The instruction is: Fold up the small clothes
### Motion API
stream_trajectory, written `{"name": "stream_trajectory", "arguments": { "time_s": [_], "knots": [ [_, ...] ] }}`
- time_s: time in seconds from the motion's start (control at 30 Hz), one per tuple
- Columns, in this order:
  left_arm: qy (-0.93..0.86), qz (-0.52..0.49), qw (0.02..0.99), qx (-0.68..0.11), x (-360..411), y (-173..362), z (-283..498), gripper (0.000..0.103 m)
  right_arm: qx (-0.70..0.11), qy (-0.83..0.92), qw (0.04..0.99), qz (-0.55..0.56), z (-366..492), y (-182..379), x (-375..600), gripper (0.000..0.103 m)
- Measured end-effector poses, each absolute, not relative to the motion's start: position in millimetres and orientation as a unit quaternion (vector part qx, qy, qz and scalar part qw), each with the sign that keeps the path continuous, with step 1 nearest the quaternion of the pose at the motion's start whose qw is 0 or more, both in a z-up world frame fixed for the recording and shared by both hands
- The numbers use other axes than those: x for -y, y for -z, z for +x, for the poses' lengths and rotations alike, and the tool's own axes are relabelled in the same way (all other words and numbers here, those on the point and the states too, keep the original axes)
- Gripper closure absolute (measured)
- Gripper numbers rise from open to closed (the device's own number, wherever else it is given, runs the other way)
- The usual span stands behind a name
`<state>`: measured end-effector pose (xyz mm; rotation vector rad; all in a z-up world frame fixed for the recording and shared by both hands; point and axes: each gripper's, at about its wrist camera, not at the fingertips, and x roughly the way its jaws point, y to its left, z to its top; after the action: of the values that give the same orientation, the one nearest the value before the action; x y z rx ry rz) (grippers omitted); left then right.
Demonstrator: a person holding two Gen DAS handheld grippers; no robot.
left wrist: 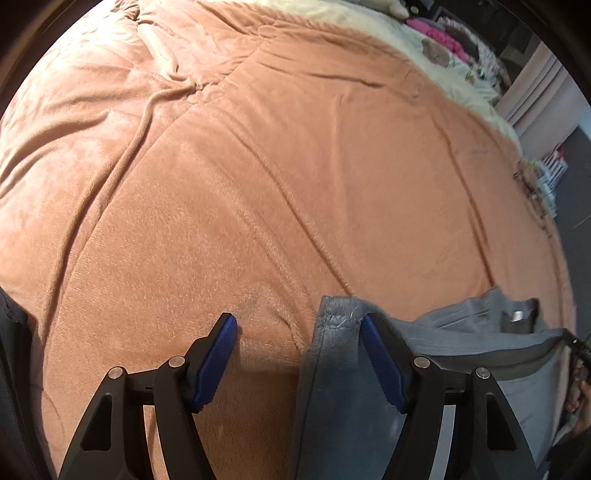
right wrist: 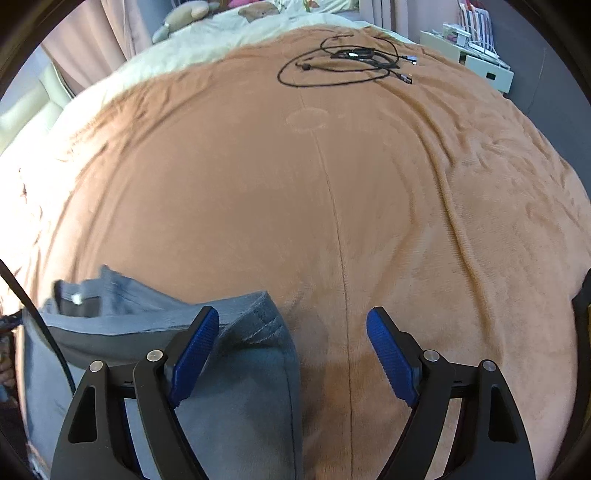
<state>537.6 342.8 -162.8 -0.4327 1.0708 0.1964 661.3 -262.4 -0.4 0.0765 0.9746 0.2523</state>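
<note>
A small grey garment point(left wrist: 461, 332) lies on a brown fleece blanket point(left wrist: 258, 166), with a white label near its far edge. In the left wrist view it fills the lower right, and its left hem corner sits between the pads. My left gripper point(left wrist: 297, 321) is open, its right finger point(left wrist: 380, 358) over the cloth and its left finger over bare blanket. In the right wrist view the garment point(right wrist: 240, 387) lies at the lower left. My right gripper point(right wrist: 291, 314) is open over its right edge, with the left finger point(right wrist: 192, 358) above the cloth. Neither gripper's pads press on the fabric.
Black cables point(right wrist: 343, 59) lie coiled on the far part of the blanket point(right wrist: 332, 184). Beyond it are a cream cover with soft toys point(right wrist: 258, 11) and pink clothes point(left wrist: 439, 35). A white shelf unit point(right wrist: 480, 62) stands past the bed's far right edge.
</note>
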Motion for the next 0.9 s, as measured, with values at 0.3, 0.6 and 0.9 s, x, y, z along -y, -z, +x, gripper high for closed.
{"name": "stream_trajectory", "arguments": {
  "time_s": [0.3, 0.6, 0.9],
  "knots": [
    [-0.044, -0.211, 0.836, -0.505, -339, 170, 544, 0.046, -0.466, -0.169, 0.868, 0.031, 642, -4, 287, 0.022],
    [-0.034, -0.197, 0.840, -0.505, -333, 172, 553, 0.084, -0.479, -0.187, 0.857, 0.014, 666, 12, 275, 0.054],
    [-0.044, -0.176, 0.857, -0.483, -330, 151, 544, 0.092, -0.434, -0.179, 0.883, 0.009, 661, 3, 266, 0.098]
  ]
}}
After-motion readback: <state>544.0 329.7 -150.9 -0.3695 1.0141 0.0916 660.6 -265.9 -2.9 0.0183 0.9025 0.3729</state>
